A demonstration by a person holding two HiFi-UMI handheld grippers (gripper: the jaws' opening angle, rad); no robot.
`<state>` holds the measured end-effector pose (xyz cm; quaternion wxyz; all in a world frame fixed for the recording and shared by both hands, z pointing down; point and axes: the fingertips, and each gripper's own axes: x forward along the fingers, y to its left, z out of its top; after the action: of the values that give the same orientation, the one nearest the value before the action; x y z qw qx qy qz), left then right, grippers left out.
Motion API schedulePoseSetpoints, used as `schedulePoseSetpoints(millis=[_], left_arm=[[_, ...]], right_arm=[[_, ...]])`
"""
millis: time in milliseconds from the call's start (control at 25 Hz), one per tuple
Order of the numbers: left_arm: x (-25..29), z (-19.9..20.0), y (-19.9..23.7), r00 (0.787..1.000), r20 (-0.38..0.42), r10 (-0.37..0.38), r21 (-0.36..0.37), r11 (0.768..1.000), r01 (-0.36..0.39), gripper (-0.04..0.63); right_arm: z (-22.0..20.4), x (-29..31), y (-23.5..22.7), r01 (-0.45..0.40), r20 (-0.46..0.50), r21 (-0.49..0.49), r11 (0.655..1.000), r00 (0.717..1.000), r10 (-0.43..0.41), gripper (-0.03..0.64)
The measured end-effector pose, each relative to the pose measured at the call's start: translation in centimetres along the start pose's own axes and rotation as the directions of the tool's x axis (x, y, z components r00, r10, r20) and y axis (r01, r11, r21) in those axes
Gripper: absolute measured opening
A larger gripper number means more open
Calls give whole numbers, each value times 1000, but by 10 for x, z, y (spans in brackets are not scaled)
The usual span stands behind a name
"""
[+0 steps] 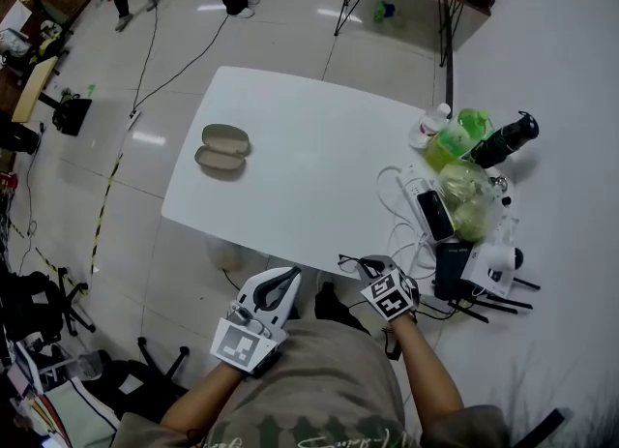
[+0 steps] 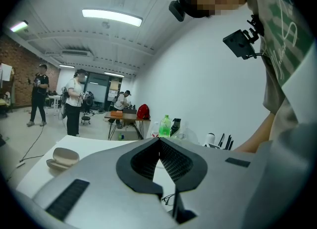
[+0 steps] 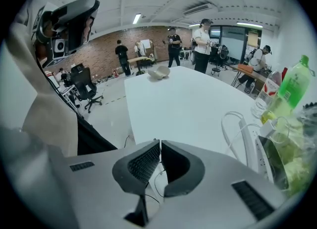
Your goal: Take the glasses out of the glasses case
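— While both grippers hang off the near edge of the table (image 1: 319, 156), where is the glasses case (image 1: 222, 149)?
— On the table's far left part, ahead and leftward, well apart from both. Its long axis runs side to side.
— Which tool is nearer?
— The left gripper (image 1: 280, 283), I judge. Its jaws meet tip to tip on nothing, and the right gripper (image 1: 373, 268) is likewise closed and empty.

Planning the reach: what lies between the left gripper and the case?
Nothing but bare table top: the head view shows only white surface between the left gripper and the case.
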<state>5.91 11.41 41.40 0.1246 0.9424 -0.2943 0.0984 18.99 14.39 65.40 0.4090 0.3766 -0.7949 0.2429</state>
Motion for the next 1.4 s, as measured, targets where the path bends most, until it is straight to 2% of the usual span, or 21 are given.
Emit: schedulePoseSetpoints(millis=[280,400,560,880,1000,1160,1280,1400], left_arm=[[-41,-11,20,1000,2,-2,-55,998,2,9],[-57,-20,28,1000,5,-9,-76,997,9,9],[-68,-28,36,1000,3,-26,-79,997,26,9],[-82,-28,36,995,34,-90,-98,991,93,9],[-88,-39,34,993,13,-120,-105,987,121,9],[-99,-48,31,993,-1,-120,-111,987,119,9],[-115,-56,24,995,-12,-99,-127,987,97,9],[-124,-65,11,996,-19,-88,-102,991,85,9]], right_arm=[[28,-8,46,9,75,59,998,997,-13,18],[41,-15,69,5,144,93,996,989,-19,18],[54,-29,89,64,209,108,992,974,-86,18],[58,-52,128,124,233,183,975,958,-165,18],[56,-63,143,145,246,215,966,949,-197,18],[51,-79,165,158,261,231,960,940,-218,18],[56,-96,180,145,323,236,961,921,-218,18],[63,-109,185,130,388,225,965,897,-212,18]])
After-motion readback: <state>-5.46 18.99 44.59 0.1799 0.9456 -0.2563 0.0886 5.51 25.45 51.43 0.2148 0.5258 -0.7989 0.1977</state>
